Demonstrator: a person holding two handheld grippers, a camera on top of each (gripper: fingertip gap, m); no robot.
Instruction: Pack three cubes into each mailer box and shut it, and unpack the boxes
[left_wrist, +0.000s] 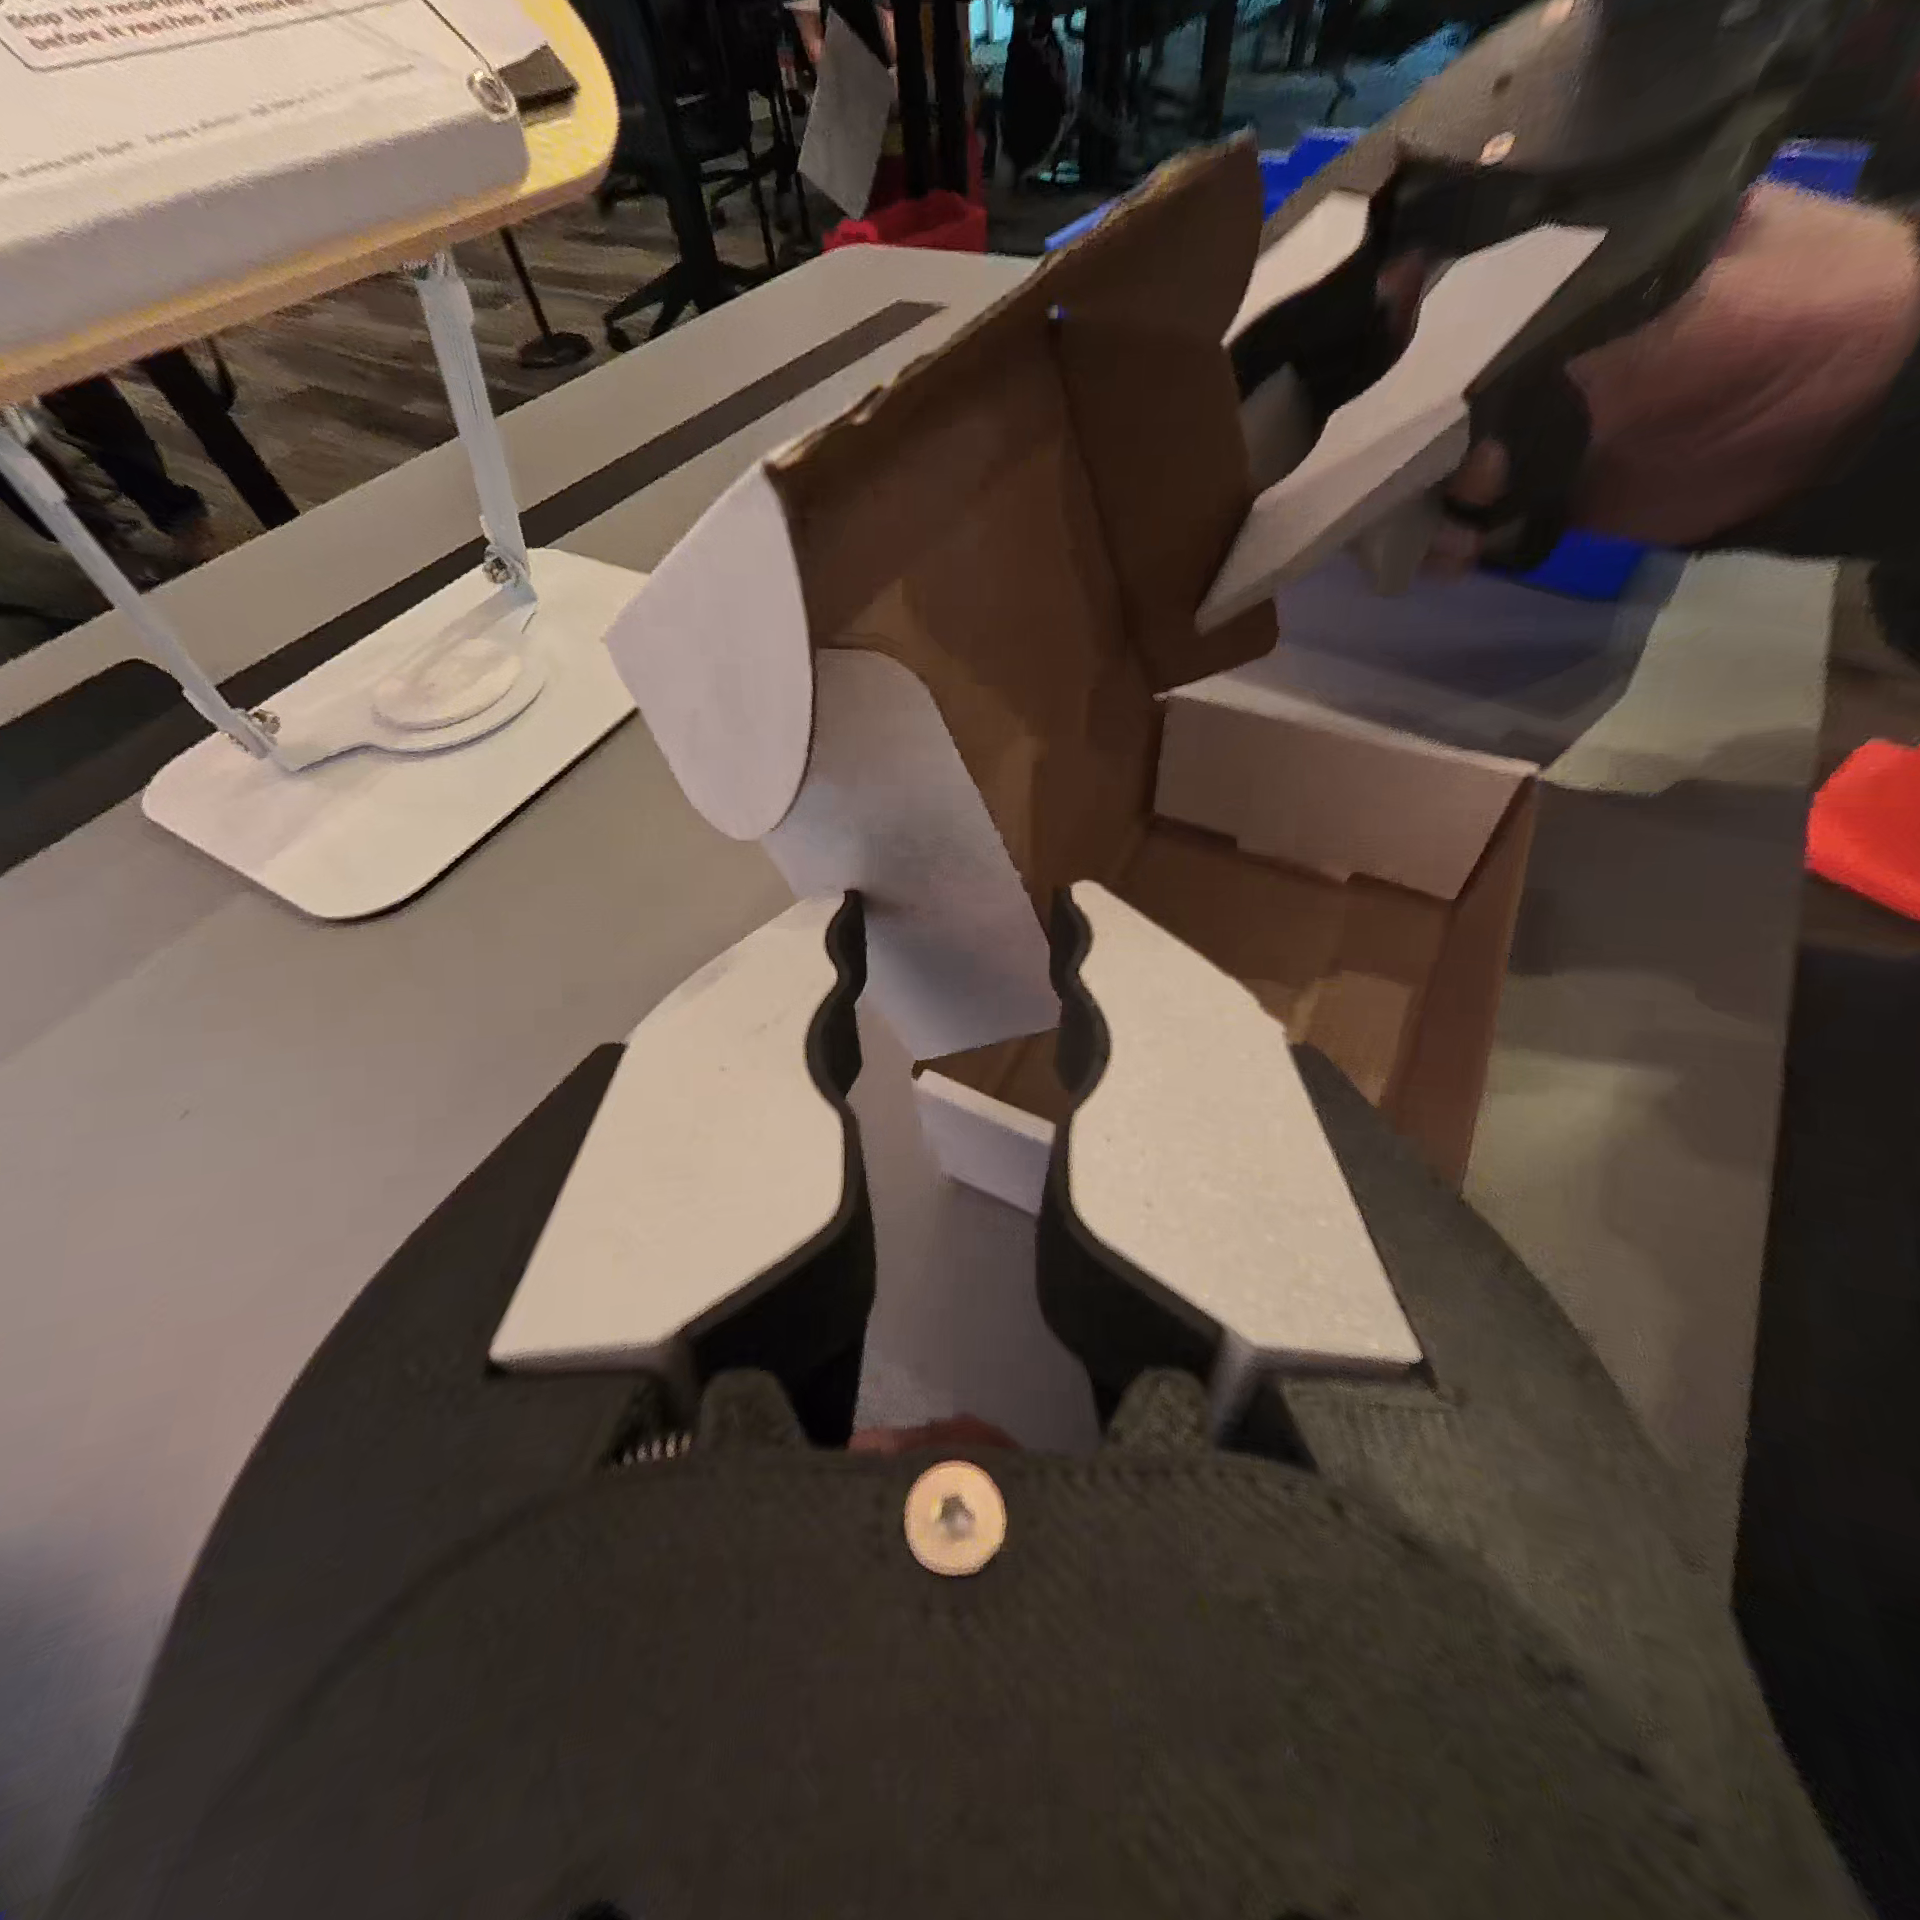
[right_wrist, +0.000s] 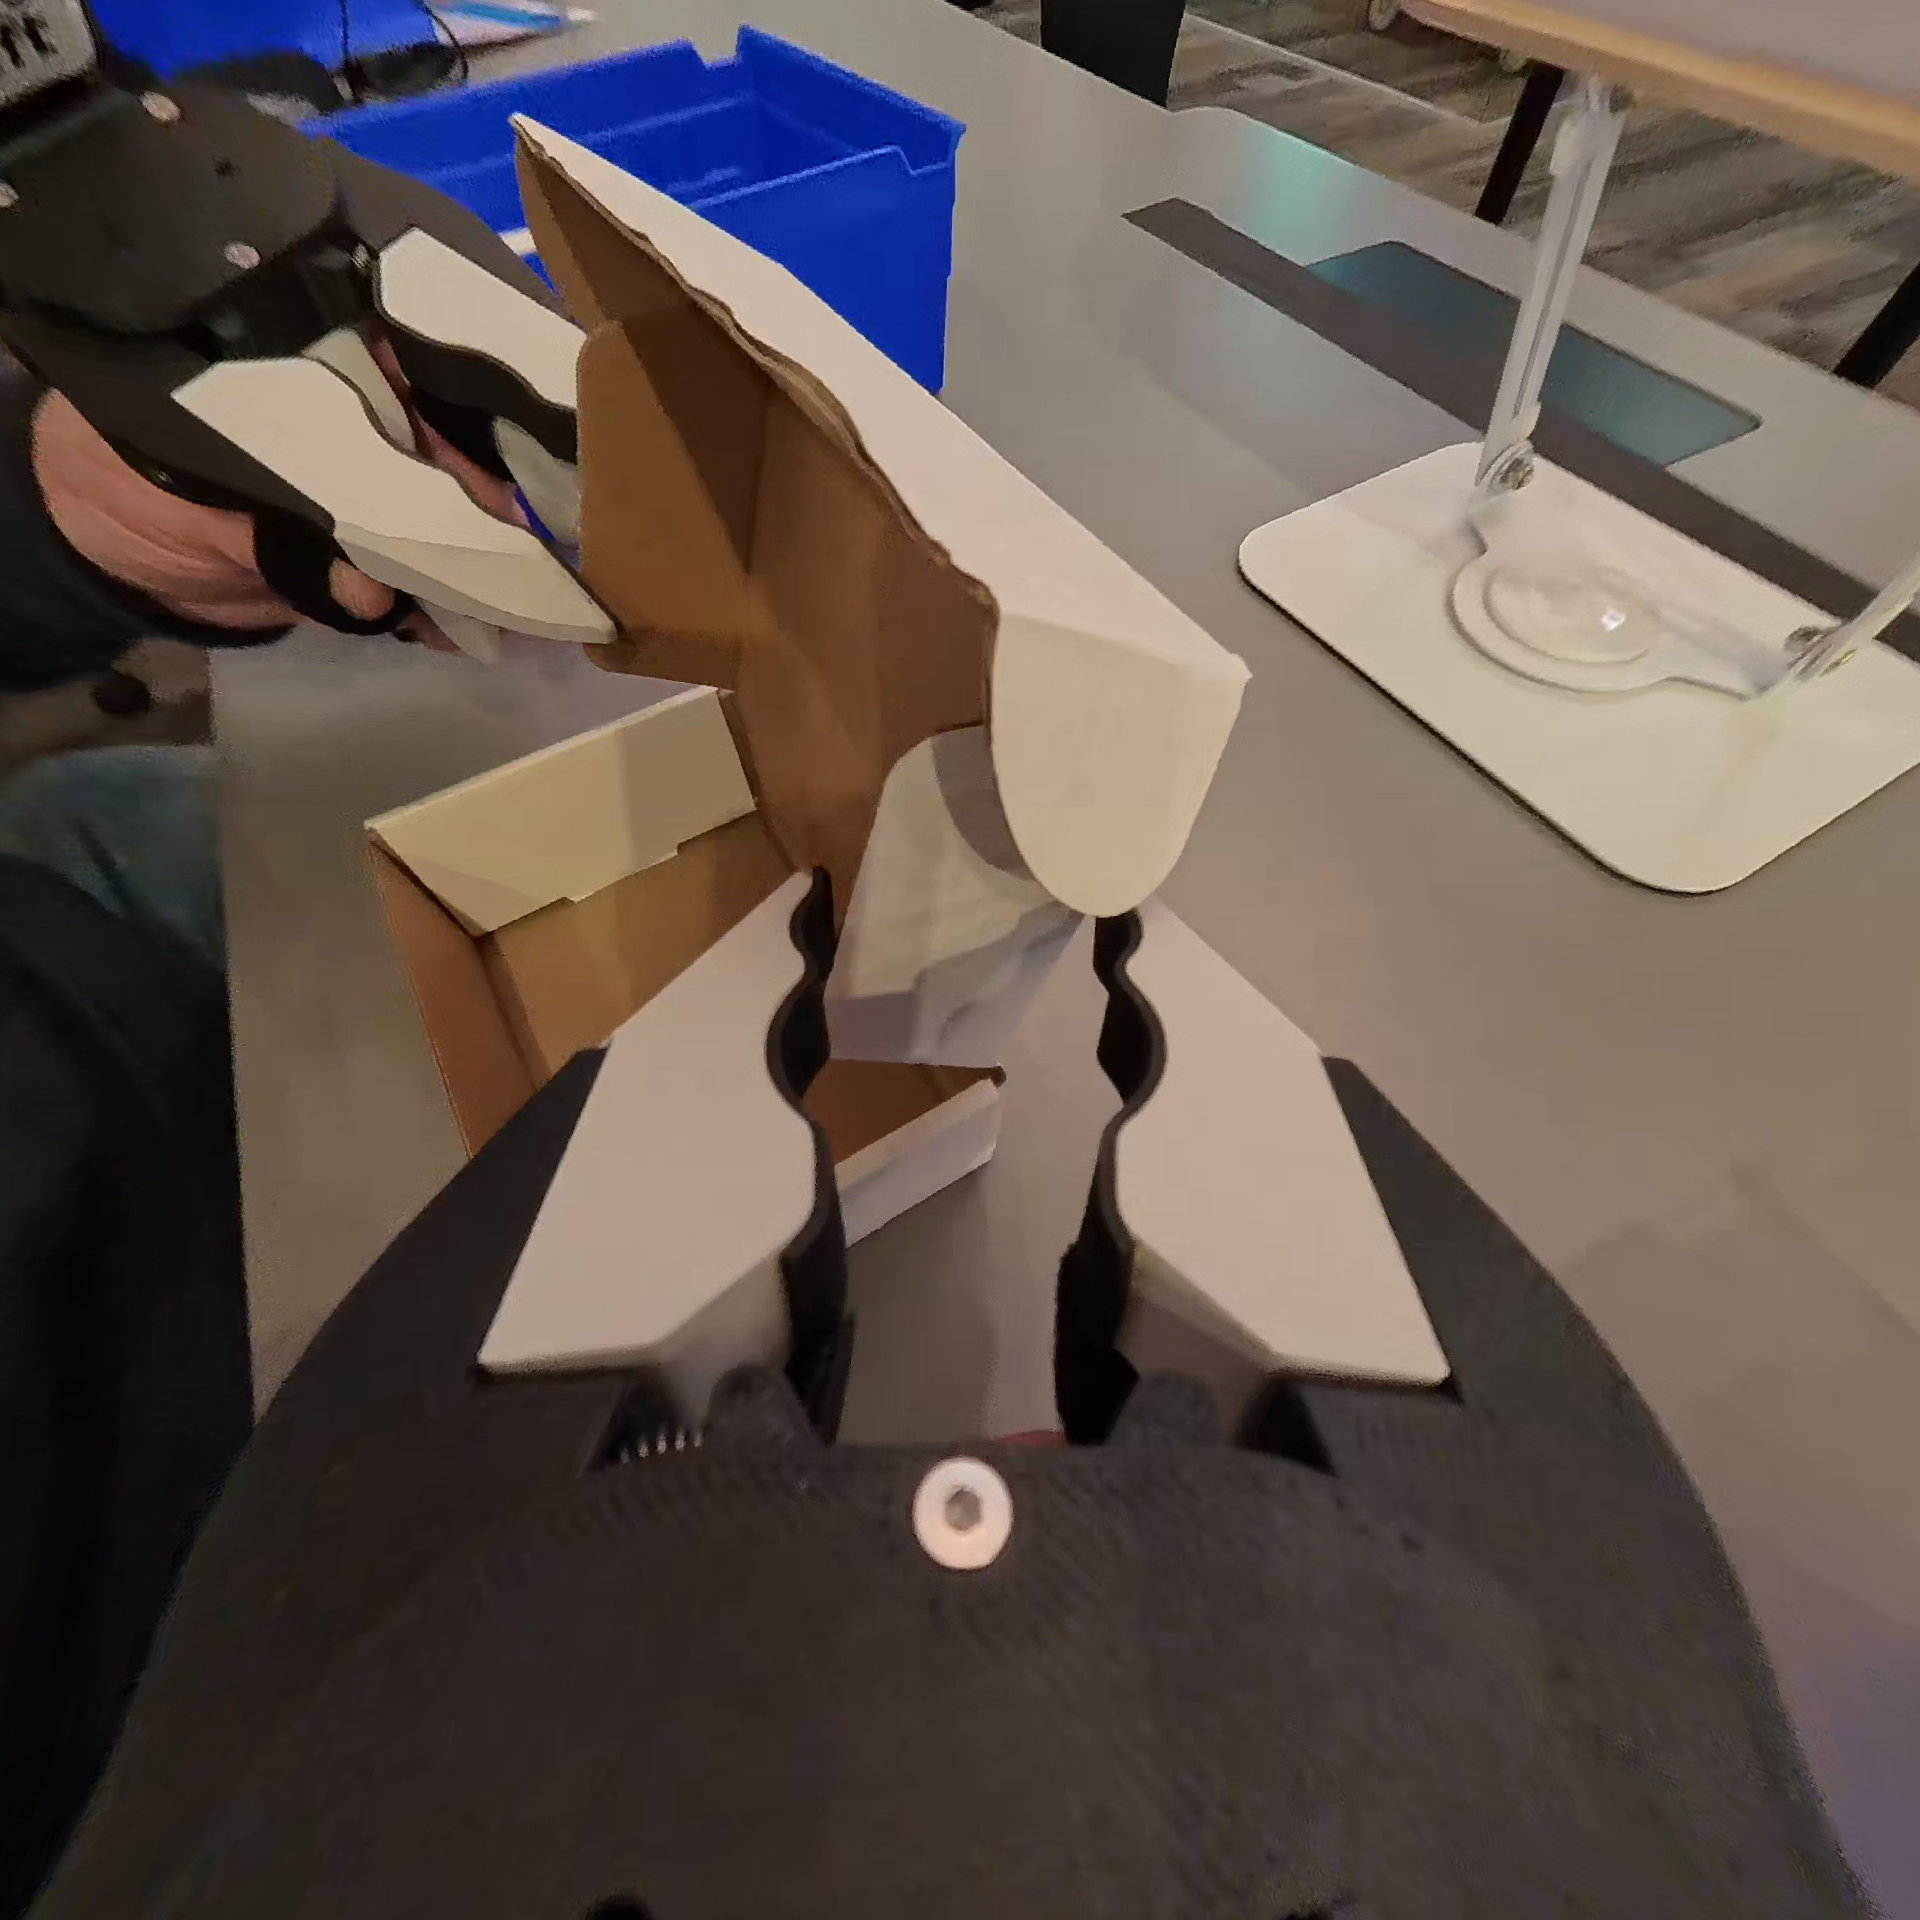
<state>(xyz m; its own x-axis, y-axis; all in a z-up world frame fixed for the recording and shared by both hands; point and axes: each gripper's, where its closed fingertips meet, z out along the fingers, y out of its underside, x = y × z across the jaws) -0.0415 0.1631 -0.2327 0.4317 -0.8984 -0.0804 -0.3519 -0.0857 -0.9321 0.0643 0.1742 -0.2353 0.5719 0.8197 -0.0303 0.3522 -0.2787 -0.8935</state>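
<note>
A white mailer box with a brown inside is seen open on the grey tabletop, its lid raised upright and tilted. The left hand-held gripper is spread open, with a white side flap of the lid lying between its fingers; whether the flap is touched cannot be told (a gap shows on both sides). The right hand-held gripper is also spread open, with the opposite flap just ahead of its tips, not clamped. In each wrist view the other gripper is seen farther off at the far edge of the lid, its fingers parted (left one, right one), held by a hand in a black fingerless glove. The box interior is partly hidden by the lid and fingers; no cubes can be made out in the visible part. A blue bin stands behind the box. A white stand base rests on the tabletop well apart from the box, carrying a raised wooden-edged board. A red object lies at the right edge of the left wrist view (too blurred to identify).
</note>
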